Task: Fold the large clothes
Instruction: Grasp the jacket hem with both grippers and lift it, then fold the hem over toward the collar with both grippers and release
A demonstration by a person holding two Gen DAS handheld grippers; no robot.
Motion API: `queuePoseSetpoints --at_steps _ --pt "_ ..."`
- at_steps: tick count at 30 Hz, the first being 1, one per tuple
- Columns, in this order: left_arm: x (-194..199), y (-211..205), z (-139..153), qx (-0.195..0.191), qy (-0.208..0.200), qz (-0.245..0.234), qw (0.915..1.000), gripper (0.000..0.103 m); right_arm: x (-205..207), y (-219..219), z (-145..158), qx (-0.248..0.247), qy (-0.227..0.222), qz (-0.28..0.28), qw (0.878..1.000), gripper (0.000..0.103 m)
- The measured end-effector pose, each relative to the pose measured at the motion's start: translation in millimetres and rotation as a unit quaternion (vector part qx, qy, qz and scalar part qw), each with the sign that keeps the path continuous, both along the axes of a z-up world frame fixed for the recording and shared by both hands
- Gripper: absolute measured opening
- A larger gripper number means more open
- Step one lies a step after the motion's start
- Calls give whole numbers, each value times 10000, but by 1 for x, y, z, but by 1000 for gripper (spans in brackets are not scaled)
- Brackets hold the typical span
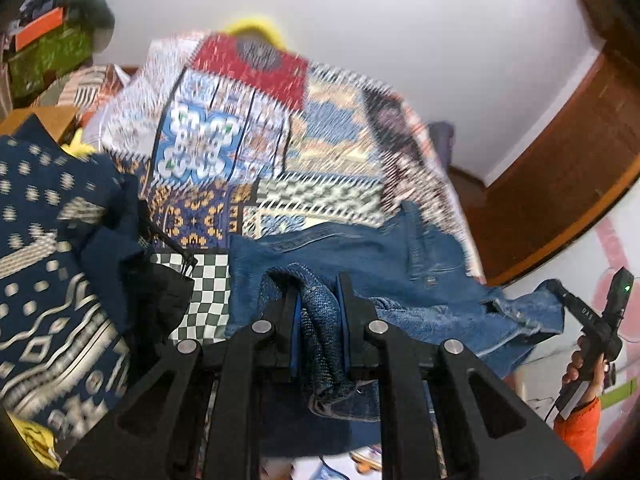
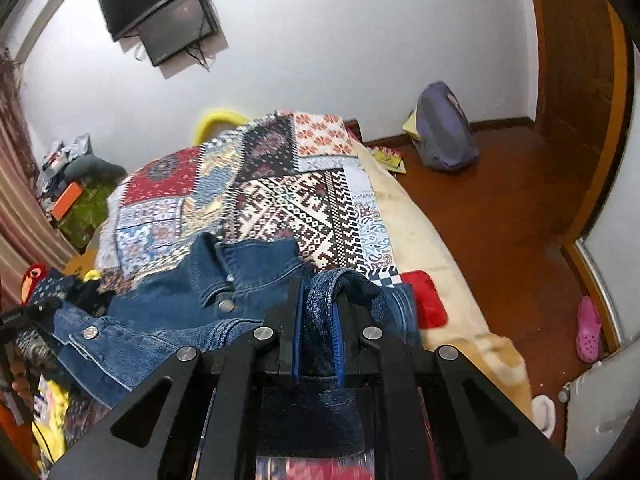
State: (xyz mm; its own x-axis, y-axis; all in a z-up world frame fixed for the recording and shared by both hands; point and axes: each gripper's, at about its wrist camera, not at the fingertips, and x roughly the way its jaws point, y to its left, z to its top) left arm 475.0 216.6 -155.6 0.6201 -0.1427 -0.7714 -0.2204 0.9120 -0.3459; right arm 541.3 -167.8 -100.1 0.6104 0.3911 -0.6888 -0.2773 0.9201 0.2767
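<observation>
A blue denim jacket (image 1: 400, 256) lies across the near end of a bed covered by a patchwork quilt (image 1: 240, 128). My left gripper (image 1: 319, 292) is shut on a bunched fold of the denim, lifted above the bed. My right gripper (image 2: 319, 300) is shut on another fold of the same jacket (image 2: 180, 300), whose collar and metal buttons spread out to its left. The right gripper also shows at the far right of the left wrist view (image 1: 560, 292), holding the jacket's edge. The quilt (image 2: 304, 200) stretches away behind the jacket.
A navy patterned garment (image 1: 44, 264) and dark clothes are piled at the left of the bed. A purple backpack (image 2: 444, 132) sits on the wooden floor at the right, with a pink shoe (image 2: 588, 328) by the door. Two screens (image 2: 168, 12) hang on the wall.
</observation>
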Motion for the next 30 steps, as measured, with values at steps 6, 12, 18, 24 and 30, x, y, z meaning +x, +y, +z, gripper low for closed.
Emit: queuePoseSetpoints --at_steps 6,12,18,24,30 --pt "28 -2 -49 298 422 -40 9987 16 39 18 -59 -351 523 -112 9980 11" --pt "32 -5 -79 497 694 -91 9963 21 51 18 -91 -489 880 -192 9947 13" --pt "24 -23 -74 1060 907 -541 9887 29 43 23 -80 -867 1057 -92 9906 20" --pt "-8 -38 -39 1526 555 -804 9834 55 14 21 -46 -1101 906 138 9897 26" --pt "-44 -64 -25 1421 363 -1329 9802 61 -29 30 -16 -1305 436 482 9893 41"
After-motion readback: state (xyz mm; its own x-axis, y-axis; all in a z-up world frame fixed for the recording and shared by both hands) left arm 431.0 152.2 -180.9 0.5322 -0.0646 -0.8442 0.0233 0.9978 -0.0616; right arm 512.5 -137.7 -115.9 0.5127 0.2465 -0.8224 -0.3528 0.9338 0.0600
